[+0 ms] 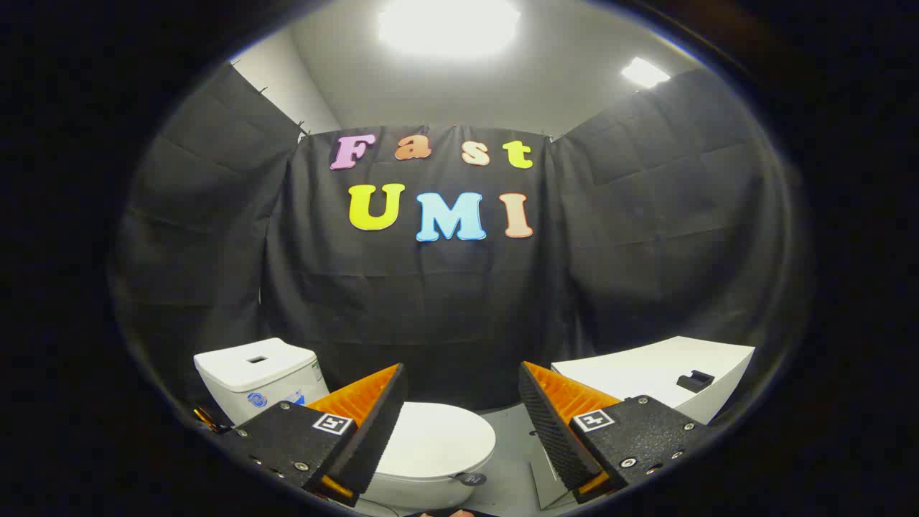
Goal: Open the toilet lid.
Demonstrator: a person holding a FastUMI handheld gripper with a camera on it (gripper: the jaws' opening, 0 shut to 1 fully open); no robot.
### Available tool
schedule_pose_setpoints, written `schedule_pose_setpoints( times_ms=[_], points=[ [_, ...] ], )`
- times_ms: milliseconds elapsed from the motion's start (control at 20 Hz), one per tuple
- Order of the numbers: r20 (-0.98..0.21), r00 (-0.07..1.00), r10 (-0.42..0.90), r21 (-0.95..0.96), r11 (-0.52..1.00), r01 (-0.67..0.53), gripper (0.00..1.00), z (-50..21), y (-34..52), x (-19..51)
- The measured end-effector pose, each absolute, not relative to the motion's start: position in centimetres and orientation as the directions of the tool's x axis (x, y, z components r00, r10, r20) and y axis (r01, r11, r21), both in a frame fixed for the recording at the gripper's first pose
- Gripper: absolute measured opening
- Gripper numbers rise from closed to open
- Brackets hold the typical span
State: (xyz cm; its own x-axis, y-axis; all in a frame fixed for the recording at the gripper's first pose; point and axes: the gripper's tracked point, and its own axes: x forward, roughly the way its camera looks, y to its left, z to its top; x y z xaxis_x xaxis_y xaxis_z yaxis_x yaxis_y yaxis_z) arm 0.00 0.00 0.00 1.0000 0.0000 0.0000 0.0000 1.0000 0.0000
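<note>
Toilet lid (434, 436) lies shut: rigid, smooth, probably slippery plastic, hinged near the tank (262, 377). Lift its front rim. Gripper (463, 424) gapes, empty.

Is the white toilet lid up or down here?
Down: the white toilet lid lies flat over the bowl, beyond the open gripper, whose fingers touch nothing.

Glossy smooth toilet lid (438, 438) (ceramic-looking tank (258, 377)), matt creased cloth wall (431, 309)

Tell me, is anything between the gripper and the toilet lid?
No. In the gripper view, the open gripper has only air before the closed toilet lid.
</note>
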Motion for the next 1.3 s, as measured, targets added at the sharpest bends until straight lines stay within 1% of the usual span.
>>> schedule_pose_setpoints(
  times_ms=[200, 450, 600, 800, 900, 1100, 1300],
  points=[
    [0.059, 0.997, -0.049, -0.023, 0.998, 0.05, 0.95, 1.2, -1.0, -0.2],
    [0.055, 0.997, -0.046, -0.049, 0.998, 0.049, 0.95, 0.7, -0.6, 0.6],
    [0.046, 0.998, -0.046, -0.035, 0.998, 0.048, 0.96, 0.3, -0.5, 1.4],
    [0.091, 0.994, -0.065, -0.026, 0.997, 0.068, 0.95, 1.2, -0.9, 2.5],
    [0.044, 0.997, -0.065, -0.013, 0.998, 0.066, 0.95, -0.5, -0.7, 2.8],
    [0.034, 0.998, -0.048, -0.025, 0.998, 0.049, 0.95, -0.4, 0.6, 3.0],
    [-0.024, 1.0, -0.018, -0.044, 0.999, 0.017, 0.95, -2.1, 2.0, 3.6]
  ],
)
